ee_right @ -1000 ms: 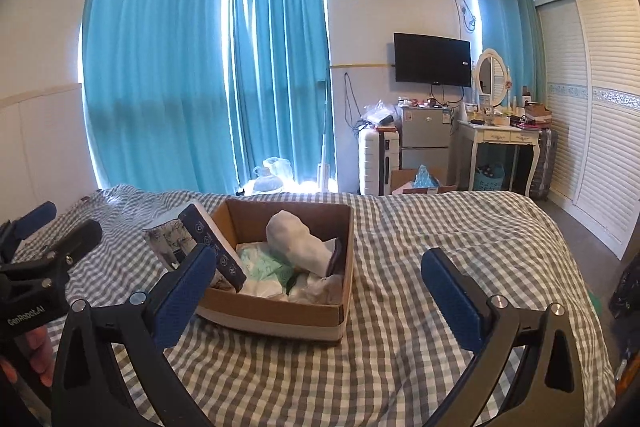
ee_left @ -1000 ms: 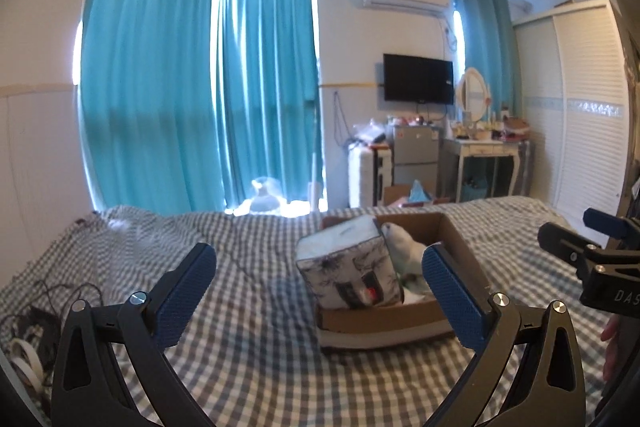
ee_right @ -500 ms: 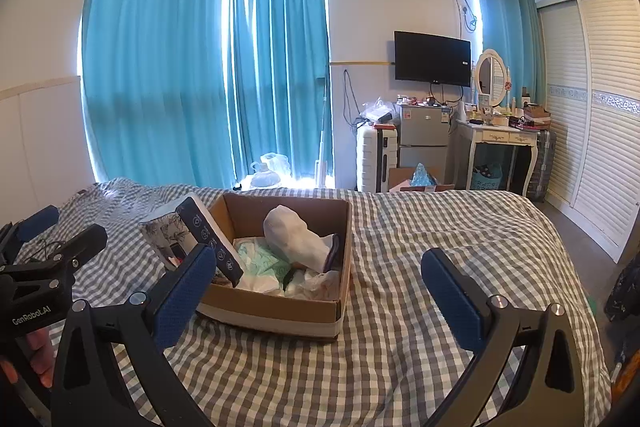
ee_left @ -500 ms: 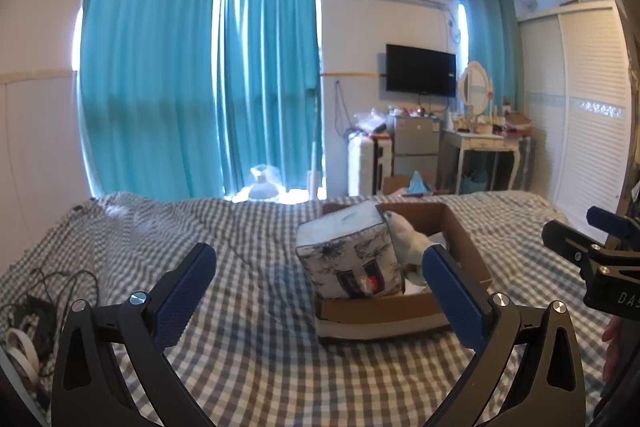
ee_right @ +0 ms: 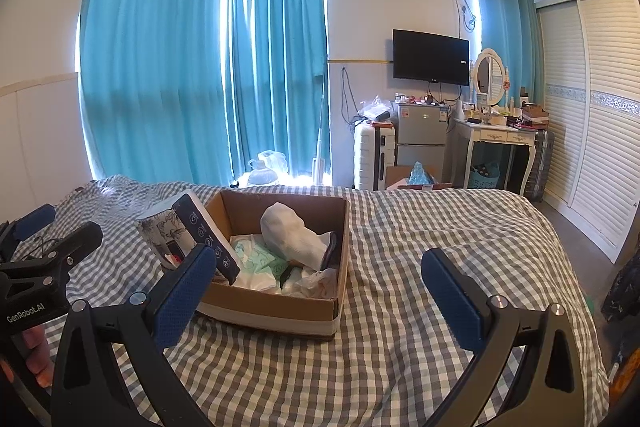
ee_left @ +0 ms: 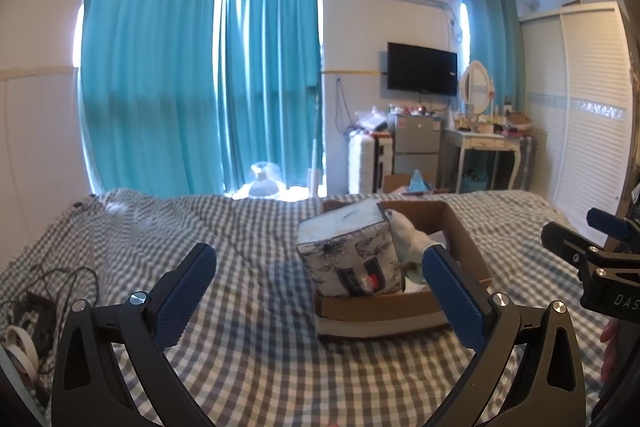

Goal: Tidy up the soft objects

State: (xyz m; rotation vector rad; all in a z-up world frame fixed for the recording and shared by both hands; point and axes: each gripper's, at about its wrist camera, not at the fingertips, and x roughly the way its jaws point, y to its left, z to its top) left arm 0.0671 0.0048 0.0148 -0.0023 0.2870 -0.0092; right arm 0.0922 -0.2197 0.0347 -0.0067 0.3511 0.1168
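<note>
A brown cardboard box (ee_right: 276, 307) stands on the checked bed; it also shows in the left wrist view (ee_left: 380, 307). A floral tissue pack (ee_left: 348, 259) leans at the box's left end, seen from the side in the right wrist view (ee_right: 160, 231). Inside lie a white rolled soft bundle (ee_right: 292, 235), pale green packs (ee_right: 260, 259) and crumpled white items. My left gripper (ee_left: 320, 295) is open and empty, held above the bed short of the box. My right gripper (ee_right: 320, 291) is open and empty, also short of the box.
The grey-checked bedspread (ee_right: 420, 227) covers the bed. Black cables and tape rolls (ee_left: 28, 315) lie at the bed's left edge. Beyond the bed stand teal curtains (ee_right: 192, 67), a suitcase (ee_right: 372, 155), a small fridge (ee_right: 420, 139), a dressing table (ee_right: 500, 139) and a wardrobe (ee_right: 592, 107).
Both grippers have tilted slightly, so the bed and box sit lower in view. Both stay open and empty. The box and its contents have not moved.
</note>
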